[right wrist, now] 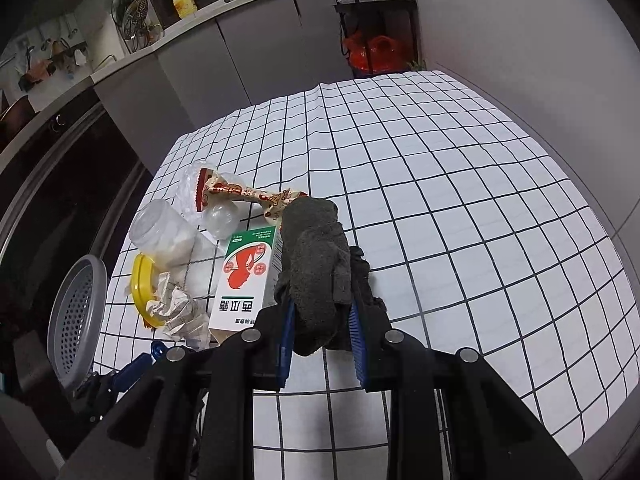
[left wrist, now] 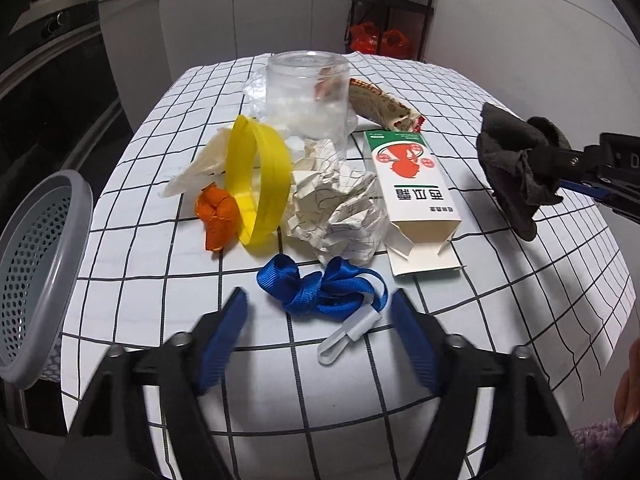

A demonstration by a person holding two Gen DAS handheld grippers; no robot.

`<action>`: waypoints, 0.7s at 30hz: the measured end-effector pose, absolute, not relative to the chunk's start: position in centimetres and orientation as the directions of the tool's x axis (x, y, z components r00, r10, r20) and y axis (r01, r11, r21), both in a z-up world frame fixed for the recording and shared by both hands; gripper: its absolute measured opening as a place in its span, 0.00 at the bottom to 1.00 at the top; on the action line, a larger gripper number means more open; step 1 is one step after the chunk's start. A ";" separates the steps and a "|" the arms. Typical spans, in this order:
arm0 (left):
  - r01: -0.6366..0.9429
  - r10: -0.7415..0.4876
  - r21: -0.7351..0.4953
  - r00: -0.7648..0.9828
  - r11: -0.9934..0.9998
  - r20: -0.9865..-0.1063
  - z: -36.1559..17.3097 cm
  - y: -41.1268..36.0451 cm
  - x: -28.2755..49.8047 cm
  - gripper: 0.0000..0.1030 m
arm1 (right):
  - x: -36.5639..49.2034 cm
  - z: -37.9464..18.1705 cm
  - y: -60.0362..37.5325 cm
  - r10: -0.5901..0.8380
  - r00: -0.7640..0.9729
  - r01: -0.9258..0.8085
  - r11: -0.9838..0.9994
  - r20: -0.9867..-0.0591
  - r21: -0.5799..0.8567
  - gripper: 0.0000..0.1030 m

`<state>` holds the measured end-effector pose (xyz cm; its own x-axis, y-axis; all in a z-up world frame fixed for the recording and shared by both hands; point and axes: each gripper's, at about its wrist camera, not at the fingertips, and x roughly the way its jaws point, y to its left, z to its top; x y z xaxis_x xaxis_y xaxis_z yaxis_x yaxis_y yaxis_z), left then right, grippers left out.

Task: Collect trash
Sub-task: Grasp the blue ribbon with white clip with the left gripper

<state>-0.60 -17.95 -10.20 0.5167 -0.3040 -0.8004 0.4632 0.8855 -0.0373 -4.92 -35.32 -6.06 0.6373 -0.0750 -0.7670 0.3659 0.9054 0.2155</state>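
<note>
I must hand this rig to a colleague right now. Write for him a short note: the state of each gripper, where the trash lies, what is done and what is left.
Right gripper: shut on the dark grey cloth, held above the table.
Left gripper: open, holding nothing, pointing down at the blue strap with its white clip.
Trash on the table: white carton, crumpled paper, yellow lid, orange scrap, clear jar, snack wrapper.
Grey basket: at the table's left edge; I cannot see what is inside.
Done: the cloth is picked up.
Left: drop the cloth in the basket, then collect all the rest.
</note>
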 end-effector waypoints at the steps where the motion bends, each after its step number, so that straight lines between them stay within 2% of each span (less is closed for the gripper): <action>1: 0.468 -0.309 -0.041 0.512 0.883 -0.801 -10.2 -18.0 -0.6 0.51 | -4.9 -6.0 -35.2 -0.075 0.639 0.365 0.906 -0.766 0.215 0.23; 2: 0.472 -0.314 -0.046 0.507 0.880 -0.803 -10.2 -17.9 -0.6 0.47 | -4.9 -5.9 -35.1 -0.076 0.640 0.364 0.907 -0.765 0.214 0.23; 4: 0.480 -0.327 -0.058 0.499 0.875 -0.802 -10.1 -17.8 -0.6 0.26 | -4.9 -5.8 -35.0 -0.075 0.641 0.361 0.908 -0.763 0.214 0.23; 6: 0.487 -0.337 -0.064 0.498 0.871 -0.799 -9.8 -17.6 -0.6 0.18 | -4.9 -5.7 -34.7 -0.076 0.644 0.358 0.909 -0.761 0.212 0.23; 21: 0.452 -0.349 -0.054 0.602 0.890 -0.719 -4.6 -11.8 -1.4 0.12 | -4.9 -2.8 -30.9 -0.051 0.712 0.301 0.923 -0.700 0.240 0.23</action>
<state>-1.42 -11.84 -4.61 0.6015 -0.3489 -0.7187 0.4519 0.8904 -0.0540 -4.88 -30.95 -2.84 0.7121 -0.0508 -0.7002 0.3014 0.9229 0.2396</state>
